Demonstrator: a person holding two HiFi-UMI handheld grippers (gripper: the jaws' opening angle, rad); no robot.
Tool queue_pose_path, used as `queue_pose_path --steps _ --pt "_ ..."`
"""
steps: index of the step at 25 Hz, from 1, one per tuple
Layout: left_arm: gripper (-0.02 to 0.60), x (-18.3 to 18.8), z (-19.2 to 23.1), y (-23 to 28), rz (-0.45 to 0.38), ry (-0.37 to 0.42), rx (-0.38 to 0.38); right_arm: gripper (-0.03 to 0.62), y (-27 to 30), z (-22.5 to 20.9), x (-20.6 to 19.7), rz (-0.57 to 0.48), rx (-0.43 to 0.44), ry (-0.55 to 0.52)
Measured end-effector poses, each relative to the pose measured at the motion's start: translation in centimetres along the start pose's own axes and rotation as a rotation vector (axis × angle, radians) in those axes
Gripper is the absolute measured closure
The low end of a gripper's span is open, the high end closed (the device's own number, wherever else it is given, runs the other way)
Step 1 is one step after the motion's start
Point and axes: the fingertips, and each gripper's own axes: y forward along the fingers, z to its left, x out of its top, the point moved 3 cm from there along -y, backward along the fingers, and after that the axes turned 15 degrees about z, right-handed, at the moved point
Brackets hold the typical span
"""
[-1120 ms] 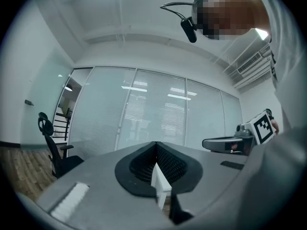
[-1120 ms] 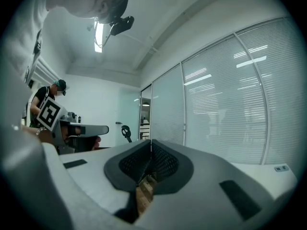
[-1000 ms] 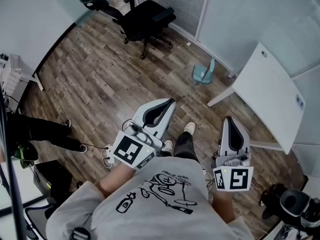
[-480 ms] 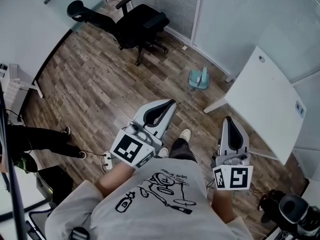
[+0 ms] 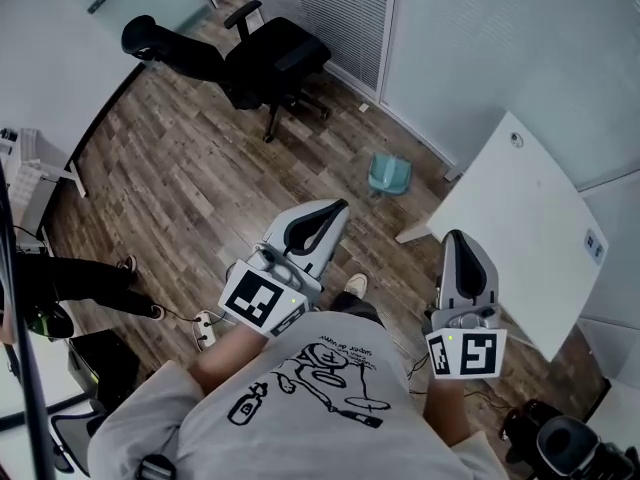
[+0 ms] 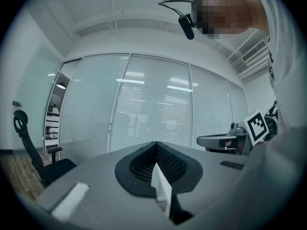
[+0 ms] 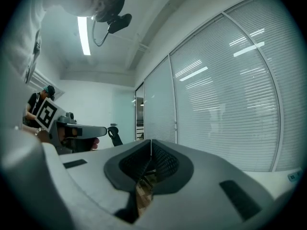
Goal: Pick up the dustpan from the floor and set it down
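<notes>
A teal dustpan (image 5: 388,175) lies on the wooden floor close to the glass wall, beside the white table's leg. It shows only in the head view. My left gripper (image 5: 336,207) is held level at waist height, well short of the dustpan, with its jaws shut and nothing in them. My right gripper (image 5: 455,239) is held level too, its tip over the table's near edge, shut and empty. In the left gripper view the left gripper (image 6: 155,145) faces the blinds, jaws meeting in a seam. In the right gripper view the right gripper (image 7: 151,142) is likewise closed.
A black office chair (image 5: 255,63) stands at the back left near the blinds. The white table (image 5: 530,228) fills the right side. Another person's legs (image 5: 70,278) and a cable (image 5: 205,328) are at the left. Dark gear (image 5: 560,448) sits at the bottom right.
The person has walked forward with both grippers held as before. The dustpan, chair and table have slid down and nearer in the head view.
</notes>
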Motion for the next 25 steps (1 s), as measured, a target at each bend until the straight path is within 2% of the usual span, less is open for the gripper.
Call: queue_pose_path --steps 5,13,19,25 --pt "0.586 0.6 -0.7 2.9 0.011 -0.008 0.003 0.588 0.8 -2.9 0.3 0.010 0.008 0.001" --pt "0.586 0.2 0.1 6.5 0.034 -0.024 -0.024 0.588 3.1 -4.7 -0.5 0.042 0.006 0.026" --pt "0.586 0.7 3.0 9.4 0.025 -0.028 -0.047 0.588 6.6 -5.4 0.4 0.044 -0.009 0.008" --pt "0.586 3.0 7.9 13.2 0.004 -0.023 -0.052 0.588 12.7 -7.0 2.9 0.044 -0.007 -0.005"
